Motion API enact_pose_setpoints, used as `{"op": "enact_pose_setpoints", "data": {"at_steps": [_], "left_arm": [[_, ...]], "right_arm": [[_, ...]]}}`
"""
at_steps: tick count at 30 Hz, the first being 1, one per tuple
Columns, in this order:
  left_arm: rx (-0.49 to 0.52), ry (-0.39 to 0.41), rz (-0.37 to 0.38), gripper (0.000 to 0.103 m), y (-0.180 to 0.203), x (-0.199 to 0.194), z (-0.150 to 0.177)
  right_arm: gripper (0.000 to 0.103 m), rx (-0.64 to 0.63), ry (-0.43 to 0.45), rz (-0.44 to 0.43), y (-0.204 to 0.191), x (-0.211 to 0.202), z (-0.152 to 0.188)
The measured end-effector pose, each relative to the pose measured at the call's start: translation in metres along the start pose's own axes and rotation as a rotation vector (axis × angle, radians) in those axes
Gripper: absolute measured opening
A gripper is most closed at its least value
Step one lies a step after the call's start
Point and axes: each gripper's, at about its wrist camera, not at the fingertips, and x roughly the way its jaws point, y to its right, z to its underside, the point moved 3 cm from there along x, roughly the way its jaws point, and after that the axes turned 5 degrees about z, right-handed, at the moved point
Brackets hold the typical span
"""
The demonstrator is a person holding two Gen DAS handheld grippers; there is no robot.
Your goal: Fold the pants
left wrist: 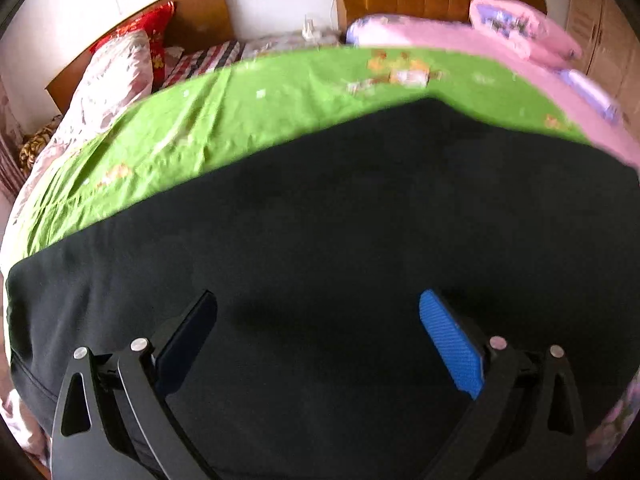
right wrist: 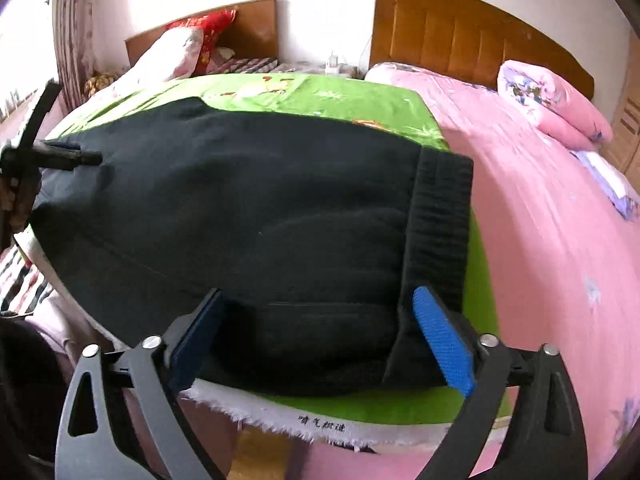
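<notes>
Right wrist view: a bed covered by a pink quilt (right wrist: 540, 220) carries a green printed sheet (right wrist: 320, 96) whose frayed white hem (right wrist: 280, 412) hangs at the near edge. A wooden headboard (right wrist: 460, 32) stands at the far end with a folded pink comforter (right wrist: 552, 100) before it. A second bed (right wrist: 248, 62) with a red pillow (right wrist: 208, 32) lies beyond, beside a curtain (right wrist: 72, 32) at the room's left.

The black pants (right wrist: 240, 208) lie flat on the green sheet, their long axis running across the bed, parallel to its near edge. The ribbed waistband (right wrist: 440, 216) points toward the pink side on the right; the other end reaches the sheet's left edge.

The right gripper (right wrist: 320, 320) is spread wide at the near edge, its fingers straddling the pants' near hem by the waistband and closed on nothing. The left gripper (right wrist: 86, 157) appears at the pants' left end; from here I cannot tell its opening.

In the left wrist view, blurred, the left gripper (left wrist: 318, 322) is wide apart over the pants (left wrist: 340, 220), grasping nothing, with the green sheet (left wrist: 220, 120) beyond.
</notes>
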Motion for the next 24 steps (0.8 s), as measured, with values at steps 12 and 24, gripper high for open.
{"op": "enact_pose_setpoints", "data": {"at_steps": [12, 24], "left_arm": [[-0.167, 0.168, 0.013, 0.101, -0.066, -0.061, 0.039], [-0.355, 0.175, -0.193, 0.101, -0.187, -0.110, 0.123]], "right_arm": [[0.092, -0.245, 0.114, -0.080, -0.158, -0.017, -0.088], [0.092, -0.495, 0.081, -0.421, -0.405, 0.059, -0.184]]}}
